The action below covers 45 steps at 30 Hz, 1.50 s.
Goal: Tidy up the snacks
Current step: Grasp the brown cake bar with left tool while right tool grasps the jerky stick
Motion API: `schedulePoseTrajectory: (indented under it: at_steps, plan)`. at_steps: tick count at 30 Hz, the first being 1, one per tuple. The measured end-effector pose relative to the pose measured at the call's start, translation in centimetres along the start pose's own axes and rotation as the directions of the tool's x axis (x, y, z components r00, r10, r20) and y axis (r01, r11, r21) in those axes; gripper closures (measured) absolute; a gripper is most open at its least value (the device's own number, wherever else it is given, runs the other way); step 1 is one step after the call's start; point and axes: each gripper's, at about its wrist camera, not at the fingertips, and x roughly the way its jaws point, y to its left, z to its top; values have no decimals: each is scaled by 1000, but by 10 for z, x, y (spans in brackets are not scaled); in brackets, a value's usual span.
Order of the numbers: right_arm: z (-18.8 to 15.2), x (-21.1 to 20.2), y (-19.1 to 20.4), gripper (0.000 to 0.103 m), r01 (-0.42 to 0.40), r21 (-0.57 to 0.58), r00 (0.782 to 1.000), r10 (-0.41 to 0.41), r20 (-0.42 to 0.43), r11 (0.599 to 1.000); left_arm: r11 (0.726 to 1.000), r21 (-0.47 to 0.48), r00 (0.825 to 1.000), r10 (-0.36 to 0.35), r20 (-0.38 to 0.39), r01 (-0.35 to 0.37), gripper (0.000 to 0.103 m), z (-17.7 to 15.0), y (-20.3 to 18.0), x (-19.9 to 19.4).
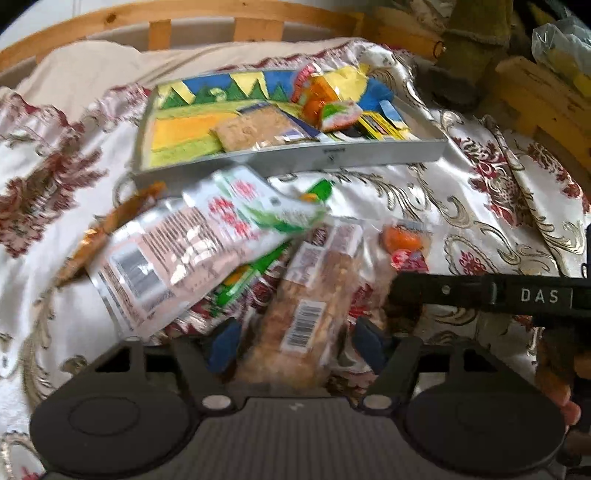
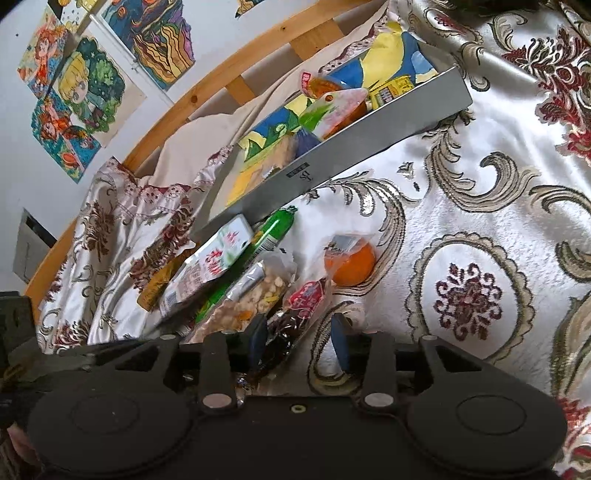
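A grey tray (image 1: 295, 155) (image 2: 369, 136) lined with bright paper holds several snack packets. In front of it a pile of snacks lies on the patterned cloth. My left gripper (image 1: 295, 345) is open around a clear nut bar packet (image 1: 306, 306) with a barcode, and its blue pads stand just off the packet's sides. A silver and pink packet (image 1: 207, 236) lies to the left, over a green stick snack (image 2: 273, 229). My right gripper (image 2: 299, 341) is open; a dark red packet (image 2: 295, 314) lies against its left pad. An orange jelly cup (image 2: 349, 264) (image 1: 402, 238) sits beyond.
A wooden bed rail (image 1: 184, 14) curves behind the tray, with a cream pillow (image 1: 92, 70) beside it. Coloured drawings (image 2: 74, 92) hang on the wall. Yellow wooden pieces (image 1: 535, 96) and a plastic bag (image 1: 565, 48) lie far right. The right gripper's black body (image 1: 480, 295) crosses the left wrist view.
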Motion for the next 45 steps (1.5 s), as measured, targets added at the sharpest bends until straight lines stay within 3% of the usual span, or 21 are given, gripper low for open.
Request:
schedulePoseTrajectory:
  at_steps: [1, 2, 8, 13, 16, 20, 24, 34, 37, 42, 45]
  plan:
    - [-1, 1, 1, 67, -5, -2, 1000, 5, 2, 1000, 1000, 0, 1000, 4, -3, -4, 42, -1, 0, 1]
    - [-1, 2, 1, 79, -11, -9, 1000, 11, 1, 1000, 1000, 4, 1000, 12, -2, -12, 43, -1, 0, 1]
    - [2, -4, 8, 85, -28, -16, 999, 29, 34, 999, 1000, -26, 1000, -6, 2, 6, 49, 1, -1, -7]
    - [18, -22, 17, 88, 27, -75, 997, -21, 73, 997, 998, -63, 1000, -1, 3, 1, 53, 9, -10, -19]
    - [28, -36, 27, 89, 72, -162, 996, -63, 65, 984, 994, -109, 999, -7, -40, 2, 54, 14, -15, -22]
    - [34, -50, 42, 89, 122, -320, 993, -113, 45, 940, 993, -114, 992, -36, -119, 23, 60, 17, -22, -17]
    - [27, -44, 43, 89, 128, -370, 990, -140, -7, 920, 997, -83, 991, -16, -131, 5, 59, 14, -26, -13]
    - [10, -18, 26, 79, 127, -293, 989, -143, -35, 948, 997, -81, 990, -6, -143, -5, 43, 17, -17, 2]
    - [7, -11, 20, 70, 99, -248, 990, -119, -71, 964, 997, -82, 991, -13, -135, 2, 41, 18, -15, 4]
    - [5, -9, 18, 69, 98, -240, 990, -119, -76, 966, 996, -88, 992, -25, -123, 14, 41, 19, -12, 6]
    - [5, -9, 18, 75, 105, -235, 990, -125, -71, 966, 996, -92, 993, -27, -118, 16, 41, 20, -11, 6]
